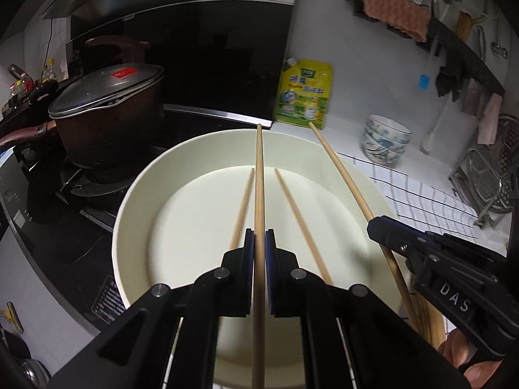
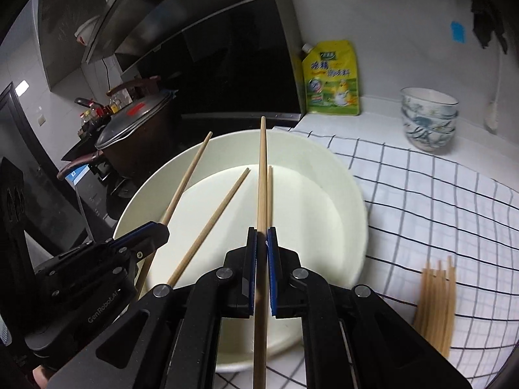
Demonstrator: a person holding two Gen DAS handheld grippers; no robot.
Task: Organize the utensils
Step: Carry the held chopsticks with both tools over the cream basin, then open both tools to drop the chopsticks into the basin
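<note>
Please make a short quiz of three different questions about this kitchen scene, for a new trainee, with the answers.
1. True or false: each gripper is shut on one wooden chopstick.
2. How many loose wooden chopsticks lie inside the wide cream-white round basin?
3. Where does the bundle of sorted wooden chopsticks lie? A) on the checked white cloth B) in the patterned porcelain bowls C) on the lidded dark pot

Key
1. True: left gripper holds one chopstick, right gripper another.
2. Two.
3. A.

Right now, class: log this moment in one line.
left gripper: shut on chopstick | right gripper: shut on chopstick | two chopsticks in plate
</note>
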